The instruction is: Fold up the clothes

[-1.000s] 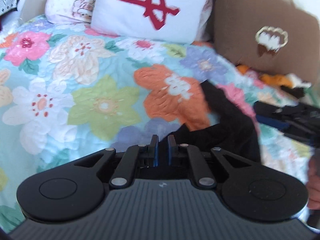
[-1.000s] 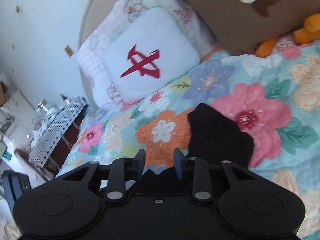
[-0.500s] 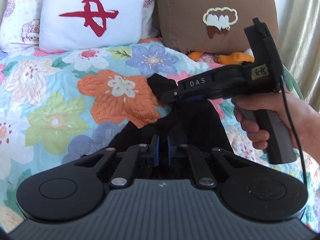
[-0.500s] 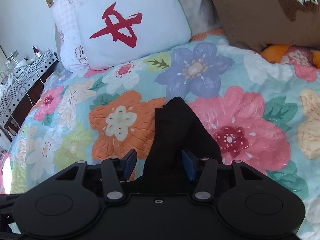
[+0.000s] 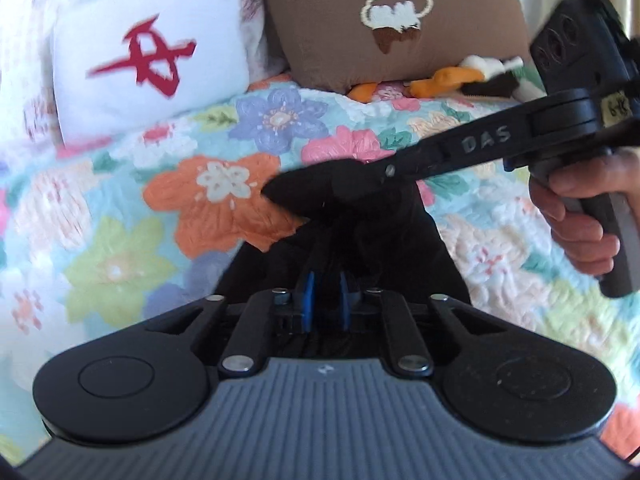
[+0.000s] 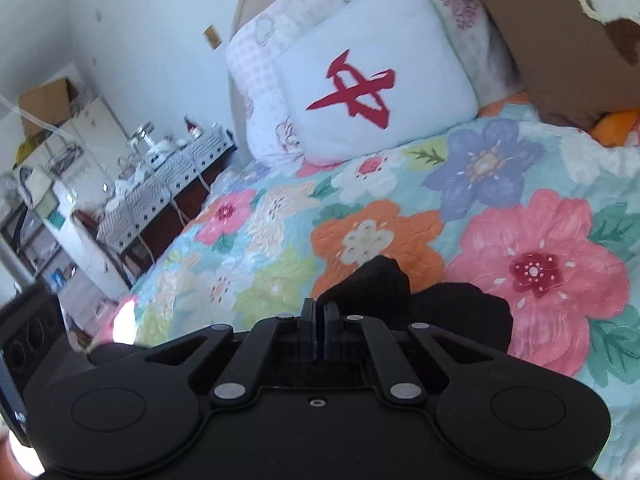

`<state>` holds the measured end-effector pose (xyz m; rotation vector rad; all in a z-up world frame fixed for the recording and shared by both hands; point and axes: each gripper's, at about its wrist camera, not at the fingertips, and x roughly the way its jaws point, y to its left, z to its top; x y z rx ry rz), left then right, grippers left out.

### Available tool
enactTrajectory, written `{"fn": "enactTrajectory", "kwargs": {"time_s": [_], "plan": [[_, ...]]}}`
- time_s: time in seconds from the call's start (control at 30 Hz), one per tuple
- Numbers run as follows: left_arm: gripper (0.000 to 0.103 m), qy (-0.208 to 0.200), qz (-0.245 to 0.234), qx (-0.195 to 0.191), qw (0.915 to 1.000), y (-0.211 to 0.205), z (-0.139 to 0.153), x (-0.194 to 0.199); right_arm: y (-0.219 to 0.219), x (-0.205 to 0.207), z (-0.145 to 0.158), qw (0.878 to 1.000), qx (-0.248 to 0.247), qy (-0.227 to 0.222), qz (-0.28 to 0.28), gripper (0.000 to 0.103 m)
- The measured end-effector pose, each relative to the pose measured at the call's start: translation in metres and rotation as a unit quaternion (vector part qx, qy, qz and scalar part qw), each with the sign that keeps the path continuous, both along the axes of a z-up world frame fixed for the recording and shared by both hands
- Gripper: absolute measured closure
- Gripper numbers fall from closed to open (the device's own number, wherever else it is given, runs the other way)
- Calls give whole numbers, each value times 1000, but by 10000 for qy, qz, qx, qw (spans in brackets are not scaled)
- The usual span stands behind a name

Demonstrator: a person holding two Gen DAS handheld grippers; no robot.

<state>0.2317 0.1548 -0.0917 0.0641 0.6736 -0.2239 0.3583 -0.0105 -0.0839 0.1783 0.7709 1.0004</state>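
Fold barely begun: right gripper (image 6: 320,316), clamped tight, pinches the crumpled black cloth garment (image 5: 352,216) toward 12 o'clock on the floral quilted bed (image 5: 120,240); left gripper (image 5: 323,300) opening, cloth between its pads.

Your black garment (image 5: 360,216) lies bunched on the floral bedspread (image 5: 224,208), one corner lifted and pointing toward the pillows.

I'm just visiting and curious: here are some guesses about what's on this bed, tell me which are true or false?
1. The garment is black. True.
2. It lies on a plain white sheet. False: it lies on a floral quilt.
3. The white pillow bears a red symbol. True.
4. The right gripper has its jaws wide apart. False: they are shut on the black cloth.
5. The brown cushion lies at the foot. False: beside the white pillow.
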Motion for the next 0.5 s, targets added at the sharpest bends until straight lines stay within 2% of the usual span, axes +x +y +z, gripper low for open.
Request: {"fn": "enactTrajectory", "kwargs": {"time_s": [0.03,0.07,0.1,0.13,0.23,0.33,0.4,0.47,0.5], "plan": [[68,-89,1,104,9999,0,3,-5,0,-2,-2,10000,-58,22,1,97],[50,-188,23,152,9997,0,4,-9,0,-5,-4,9999,-116,45,3,97],[39,-268,54,170,9995,2,5,-11,0,-5,-7,9998,-156,100,33,97],[37,-252,91,174,9995,3,4,-9,-1,-5,-10,9997,-188,167,75,97],[35,-37,112,97,9999,3,-4,1,0,-4,-20,9983,-413,336,229,97],[36,144,-50,73,9999,-3,-13,8,5,-12,-28,9941,-993,118,411,94],[38,153,-110,237,9995,-9,-15,6,5,-15,-23,9943,-975,28,430,92],[38,66,-171,379,9991,-13,-14,3,4,-16,-17,9953,-881,-16,408,85],[38,15,-180,386,9991,-13,-13,1,4,-15,-13,9961,-813,-3,356,73]]}}
